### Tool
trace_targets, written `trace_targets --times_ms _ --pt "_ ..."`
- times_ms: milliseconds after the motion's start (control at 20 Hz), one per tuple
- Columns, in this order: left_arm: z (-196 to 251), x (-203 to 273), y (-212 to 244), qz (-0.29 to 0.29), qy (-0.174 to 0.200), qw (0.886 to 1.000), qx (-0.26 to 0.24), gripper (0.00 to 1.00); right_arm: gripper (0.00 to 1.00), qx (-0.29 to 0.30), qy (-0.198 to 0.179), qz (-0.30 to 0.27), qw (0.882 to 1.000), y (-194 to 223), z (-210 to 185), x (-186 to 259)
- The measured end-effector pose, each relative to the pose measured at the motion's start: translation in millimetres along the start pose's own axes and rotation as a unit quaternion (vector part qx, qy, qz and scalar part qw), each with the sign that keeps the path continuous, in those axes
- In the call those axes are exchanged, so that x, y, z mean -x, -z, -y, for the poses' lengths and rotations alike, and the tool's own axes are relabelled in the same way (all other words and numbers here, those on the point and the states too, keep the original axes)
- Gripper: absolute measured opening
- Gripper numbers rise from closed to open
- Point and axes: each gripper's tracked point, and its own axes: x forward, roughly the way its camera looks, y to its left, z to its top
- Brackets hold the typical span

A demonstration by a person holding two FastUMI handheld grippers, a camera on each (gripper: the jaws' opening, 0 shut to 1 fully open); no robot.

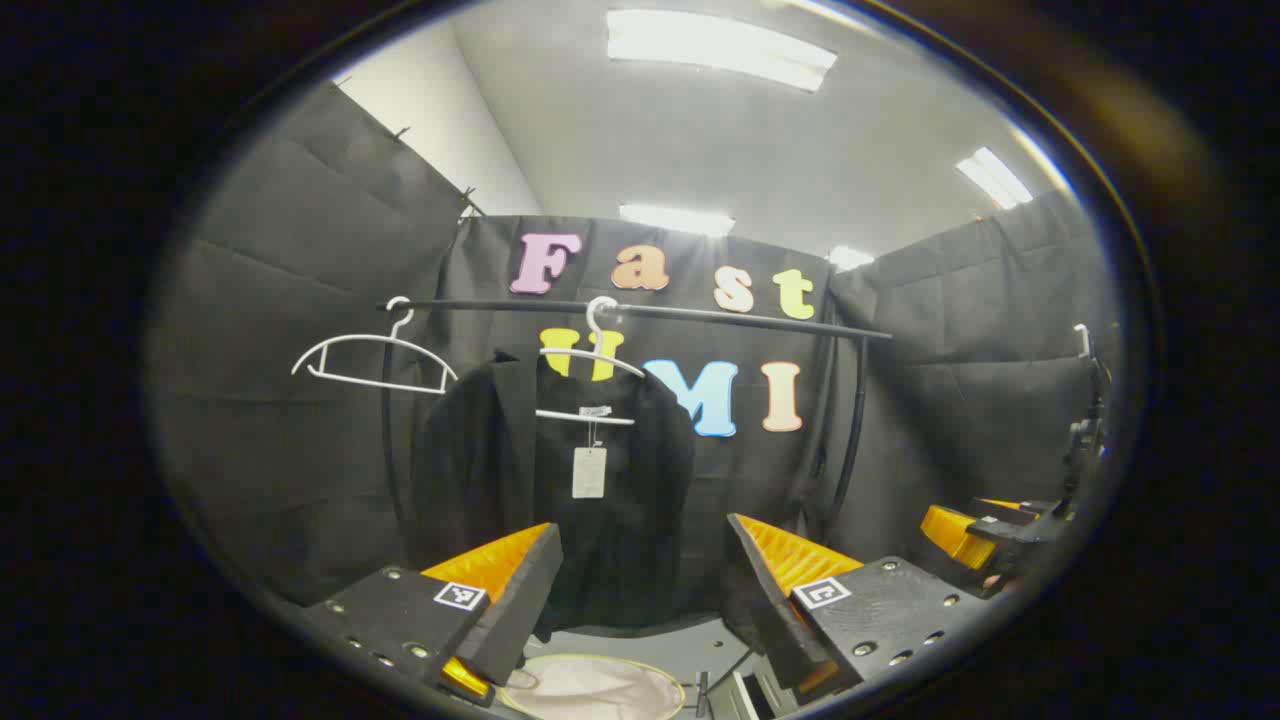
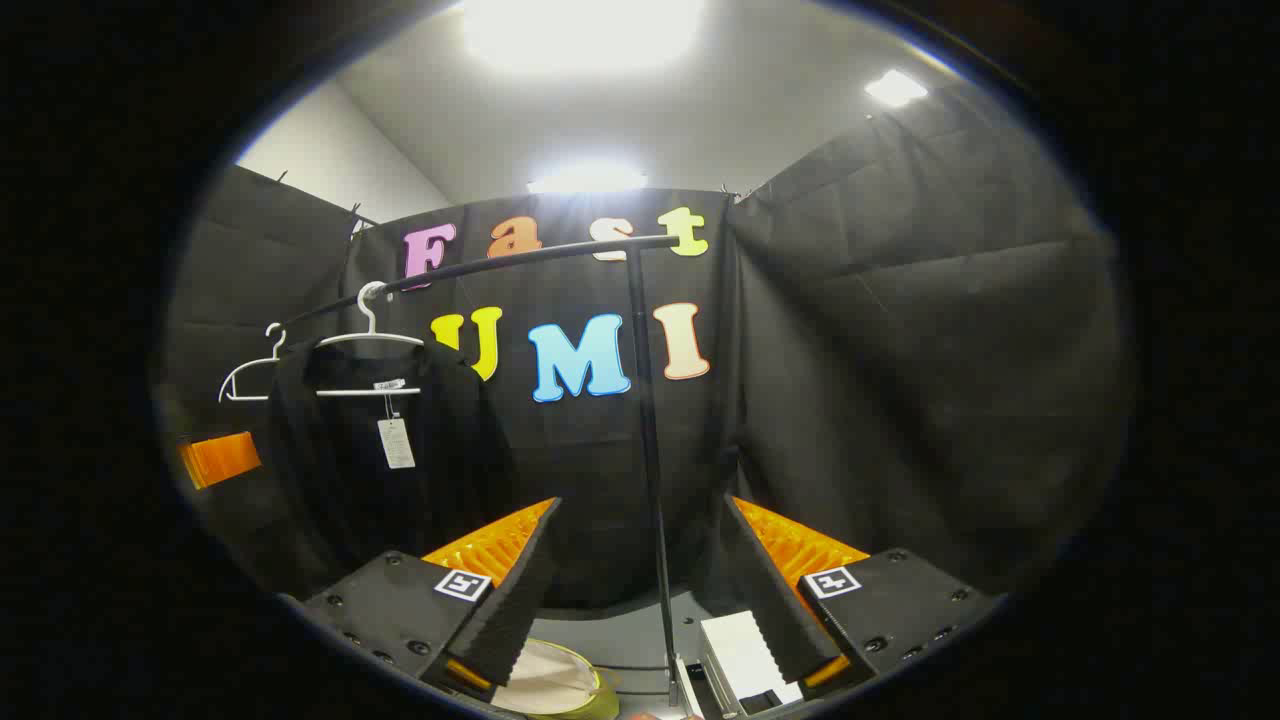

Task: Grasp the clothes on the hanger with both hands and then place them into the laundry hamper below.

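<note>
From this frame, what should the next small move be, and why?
Probably bring both grippers forward and up to the garment. It hangs on its hanger on the rail, untouched. The left gripper and right gripper are open, short of it, holding nothing; the hamper waits below.

Black clothes rail (image 1: 700, 315), spare empty white hanger (image 1: 372, 358), ceiling light panels (image 1: 718, 47), white box (image 2: 742, 645) on floor

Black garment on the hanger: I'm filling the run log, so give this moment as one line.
stage: approach | black garment: hanging on white hanger | left gripper: open | right gripper: open | hamper: below
</note>
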Motion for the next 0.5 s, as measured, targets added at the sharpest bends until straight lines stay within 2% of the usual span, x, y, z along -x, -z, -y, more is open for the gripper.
trace_targets --times_ms 500 --pt "-21 -10 9 -0.023 0.003 1.000 0.003 0.95 0.97 -0.001 -0.021 -0.004 1.000 -10 -38 -7"
